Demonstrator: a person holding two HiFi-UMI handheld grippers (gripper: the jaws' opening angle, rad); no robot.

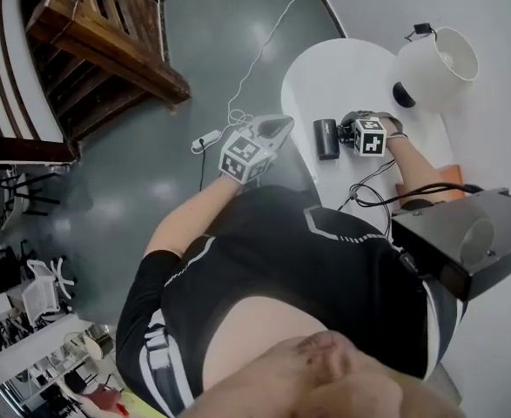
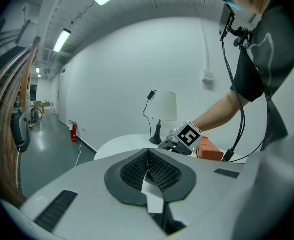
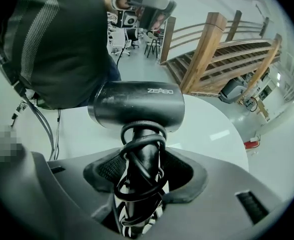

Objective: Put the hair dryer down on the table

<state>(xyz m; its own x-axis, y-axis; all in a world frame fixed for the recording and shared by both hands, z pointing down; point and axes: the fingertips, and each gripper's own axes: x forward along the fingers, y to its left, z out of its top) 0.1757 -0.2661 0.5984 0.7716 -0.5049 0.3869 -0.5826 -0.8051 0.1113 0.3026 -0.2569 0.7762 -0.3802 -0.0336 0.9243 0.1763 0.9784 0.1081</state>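
Observation:
The black hair dryer [image 1: 326,138] lies low over the white round table [image 1: 325,68], its barrel crosswise; whether it touches the top is unclear. My right gripper [image 1: 351,133] is shut on its handle, which has the cord wound round it. In the right gripper view the barrel [image 3: 139,106] fills the middle and the pads of the right gripper [image 3: 139,184] press on the wrapped handle. My left gripper [image 1: 279,131] hangs over the floor just left of the table. Its jaws meet with nothing held in the left gripper view [image 2: 148,171], which also shows the right gripper [image 2: 187,136].
A white lamp [image 1: 436,64] stands at the table's far right. Black cables [image 1: 368,190] and an orange box [image 1: 409,190] lie near the person. A dark device [image 1: 464,233] juts in at right. A wooden staircase [image 1: 107,42] and a power strip [image 1: 205,139] are left.

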